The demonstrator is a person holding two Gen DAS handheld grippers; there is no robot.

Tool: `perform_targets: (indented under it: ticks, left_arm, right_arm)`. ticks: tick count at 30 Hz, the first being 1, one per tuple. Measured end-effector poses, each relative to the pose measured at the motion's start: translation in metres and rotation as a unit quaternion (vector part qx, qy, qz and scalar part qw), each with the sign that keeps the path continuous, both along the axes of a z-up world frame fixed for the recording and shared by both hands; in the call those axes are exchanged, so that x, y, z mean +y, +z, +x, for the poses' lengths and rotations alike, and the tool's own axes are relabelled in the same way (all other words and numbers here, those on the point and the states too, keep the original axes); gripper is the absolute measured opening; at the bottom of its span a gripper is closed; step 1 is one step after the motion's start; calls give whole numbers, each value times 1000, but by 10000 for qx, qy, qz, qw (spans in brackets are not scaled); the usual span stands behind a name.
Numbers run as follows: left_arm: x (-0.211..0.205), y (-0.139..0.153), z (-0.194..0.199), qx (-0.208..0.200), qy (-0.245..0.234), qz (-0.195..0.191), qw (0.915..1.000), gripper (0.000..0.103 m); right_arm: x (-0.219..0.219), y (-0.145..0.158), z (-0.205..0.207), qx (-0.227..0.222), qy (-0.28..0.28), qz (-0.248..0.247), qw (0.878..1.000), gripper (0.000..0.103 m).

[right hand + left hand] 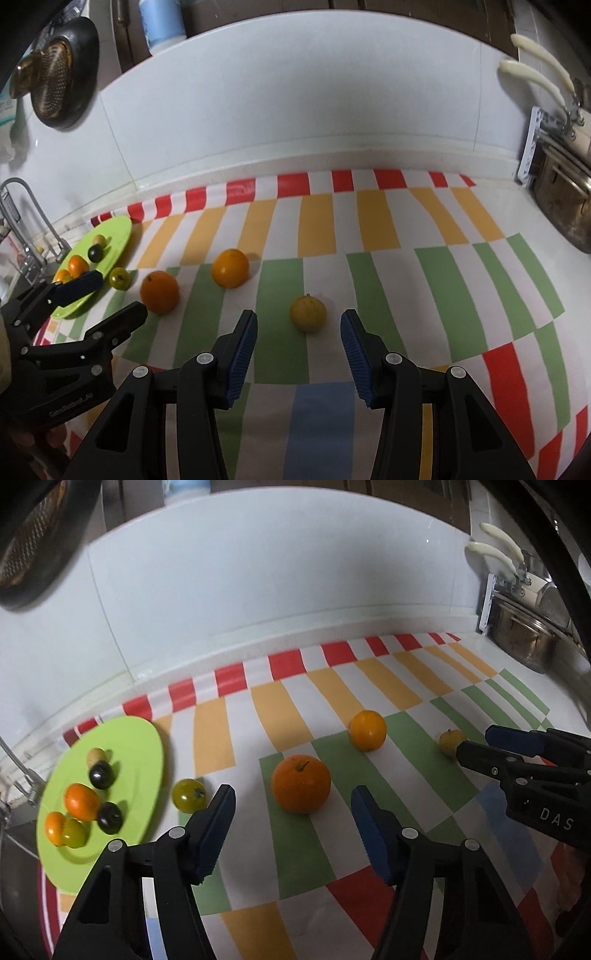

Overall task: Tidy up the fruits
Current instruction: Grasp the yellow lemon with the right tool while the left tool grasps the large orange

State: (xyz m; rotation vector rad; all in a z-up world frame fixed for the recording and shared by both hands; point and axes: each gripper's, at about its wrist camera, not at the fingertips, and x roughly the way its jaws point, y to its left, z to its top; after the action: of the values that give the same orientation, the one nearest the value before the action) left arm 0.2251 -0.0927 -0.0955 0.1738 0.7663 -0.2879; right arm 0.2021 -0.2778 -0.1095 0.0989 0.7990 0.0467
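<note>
- Nearest the lens, the left gripper (293, 803) reaches forward low over the striped cloth (369, 686), its blue-padded fingers (218, 819) spread wide with nothing between them.
- Far left, the round lime-green plate (140, 738) carries six small fruits, orange, dark and green.
- Just beside its rim sits a small green tomato (189, 794), stem end facing the camera.
- Ahead between the fingers, a big deep-orange orange (301, 783), stem up.
- Beyond it, a paler orange (368, 730).
- Right again, a small yellow round fruit (307, 314), nub on top; being round, no long axis.
- The right gripper (298, 341) points level at it, jaws apart, not touching.
</note>
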Motion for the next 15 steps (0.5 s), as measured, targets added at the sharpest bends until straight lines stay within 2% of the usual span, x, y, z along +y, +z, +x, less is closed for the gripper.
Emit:
perform_targets:
  ticks: [5,7,12,15]
  left_arm:
    - [-2,-10,9,181,-45,-84,9998,57]
    - [-3,-13,14,233,-59,-92,9997,54]
    - [-3,-15,22,345,-73,-156,9993,50]
    - [-4,-15,27,371,-64,-141,9992,49]
  right_arm:
    - [0,-7,8,69,29,-31,10000,47]
    - [0,-9,11,77,43,-31,10000,42]
    - [0,-13,18,100,46,-32,9999,42]
    - [0,-14,21,116,46,-48,9999,38]
